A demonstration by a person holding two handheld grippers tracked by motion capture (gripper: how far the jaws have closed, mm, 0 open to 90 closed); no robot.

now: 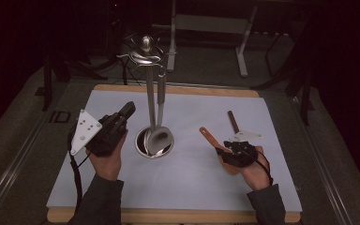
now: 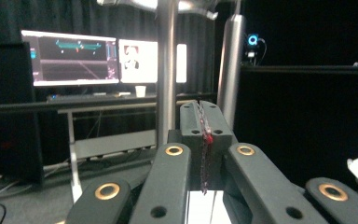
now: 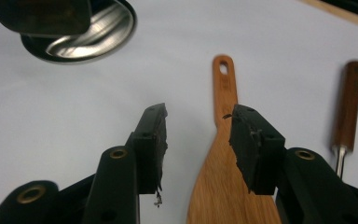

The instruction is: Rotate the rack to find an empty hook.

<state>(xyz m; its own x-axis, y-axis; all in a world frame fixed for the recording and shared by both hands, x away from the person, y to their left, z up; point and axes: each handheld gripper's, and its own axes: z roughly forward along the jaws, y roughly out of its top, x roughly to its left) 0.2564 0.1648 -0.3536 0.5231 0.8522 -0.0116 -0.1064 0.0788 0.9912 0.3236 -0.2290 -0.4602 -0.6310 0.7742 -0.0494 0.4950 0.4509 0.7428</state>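
The wooden spatula (image 3: 223, 154) lies flat on the table (image 1: 192, 187) toward its right edge, its long axis running from the blade under the right gripper (image 3: 198, 140) out to the handle with the hanging hole, which points toward the far left, roughly at the rack base (image 1: 153, 143). The right gripper hovers low over the blade end, clearly the nearer one; its jaws are spread apart. The right jaw sits over the spatula's right edge and the left jaw over bare table just left of it, so the wood lies partly in the gap. I cannot tell whether either jaw touches it. To straddle the neck, the gripper likely needs a small shift toward the handle and then down.

Just beside it, closer to the right edge, lies a second tool (image 3: 347, 107) with a dark wooden handle, roughly parallel.

The left gripper (image 1: 108, 131) is held up near the rack's post (image 2: 166, 70), jaws pressed together, holding nothing.
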